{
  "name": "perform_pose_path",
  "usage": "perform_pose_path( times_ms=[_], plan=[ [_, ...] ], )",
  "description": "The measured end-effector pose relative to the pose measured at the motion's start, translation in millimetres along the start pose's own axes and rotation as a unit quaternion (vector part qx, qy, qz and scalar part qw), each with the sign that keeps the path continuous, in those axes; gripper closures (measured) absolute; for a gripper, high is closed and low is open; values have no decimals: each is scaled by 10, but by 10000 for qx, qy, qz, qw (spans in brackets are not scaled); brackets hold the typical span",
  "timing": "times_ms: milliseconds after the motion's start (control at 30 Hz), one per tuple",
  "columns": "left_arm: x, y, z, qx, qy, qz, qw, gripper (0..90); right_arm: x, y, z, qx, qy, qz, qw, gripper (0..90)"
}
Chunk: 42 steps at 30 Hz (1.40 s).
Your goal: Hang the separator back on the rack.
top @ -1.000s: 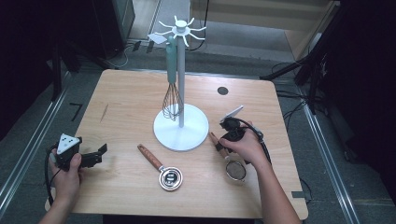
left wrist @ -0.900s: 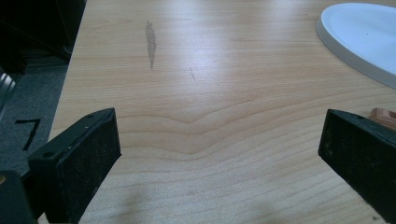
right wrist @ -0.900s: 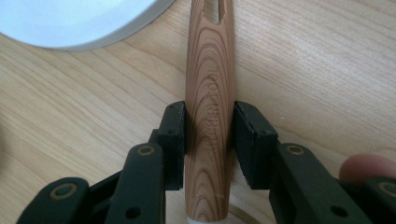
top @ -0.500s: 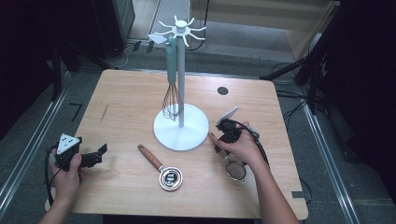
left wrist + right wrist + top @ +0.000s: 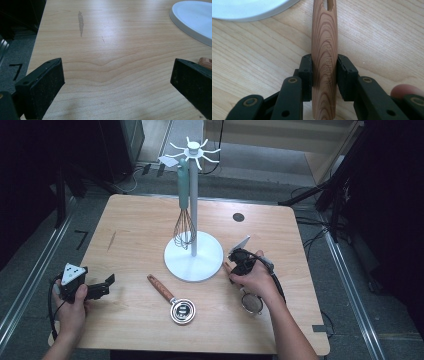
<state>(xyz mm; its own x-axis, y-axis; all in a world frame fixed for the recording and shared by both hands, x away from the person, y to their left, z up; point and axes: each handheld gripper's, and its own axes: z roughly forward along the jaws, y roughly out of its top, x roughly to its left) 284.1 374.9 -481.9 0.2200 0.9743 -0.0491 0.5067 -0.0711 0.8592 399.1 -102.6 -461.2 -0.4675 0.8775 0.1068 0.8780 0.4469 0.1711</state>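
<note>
Currently R gripper (image 5: 324,72), jaws just closing, pinches wooden strainer handle (image 5: 324,45) flat on table just R of white rack base (image 5: 193,256), prob. for lifting to hang; L gripper (image 5: 117,82) spread, idle far L.

Table (image 5: 135,225) – pale wood, smooth, soft sheen. Strainer handle (image 5: 324,50) – bold-grained wood, smooth satin. Jaw pads gripping it – matt black, faintly gritty. Stand base (image 5: 194,257), centre frame – white, smooth. Whisk (image 5: 184,227) – thin metal wire.
</note>
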Motion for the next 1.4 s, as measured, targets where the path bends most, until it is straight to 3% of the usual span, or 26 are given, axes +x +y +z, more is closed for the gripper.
perform_pose_path(
  times_ms=[233,433,567,733,800,900,967,1133,1267,1400],
  plan=[
    [4,2,0,11,1,-8,10000,0,-75,-26,-20,-132,209,-17,9997,702],
    [6,1,-1,8,-5,-20,10000,0,-124,-49,-128,-439,304,23,9986,703],
    [8,2,-2,12,-17,-28,10000,0,-158,-66,-218,-779,334,39,9964,703],
    [8,2,-1,17,-15,-23,10000,0,-155,-93,-356,-1260,433,-5,9911,704],
    [9,2,-2,20,-16,-21,10000,0,-133,-105,-405,-1490,473,-165,9876,703],
    [7,2,-1,15,-16,-21,10000,0,-100,-118,-460,-1763,490,-214,9829,704],
    [8,2,-2,19,-21,-24,10000,0,-79,-129,-509,-2017,470,-231,9780,704],
    [10,2,-1,15,-28,-27,10000,0,-18,-166,-641,-2563,507,-358,9646,704],
    [8,2,-2,17,-23,-26,10000,0,50,-198,-726,-3054,451,-454,9501,704],
    [8,2,-1,14,-17,-25,10000,0,102,-220,-790,-3386,450,-496,9385,704]
  ],
)
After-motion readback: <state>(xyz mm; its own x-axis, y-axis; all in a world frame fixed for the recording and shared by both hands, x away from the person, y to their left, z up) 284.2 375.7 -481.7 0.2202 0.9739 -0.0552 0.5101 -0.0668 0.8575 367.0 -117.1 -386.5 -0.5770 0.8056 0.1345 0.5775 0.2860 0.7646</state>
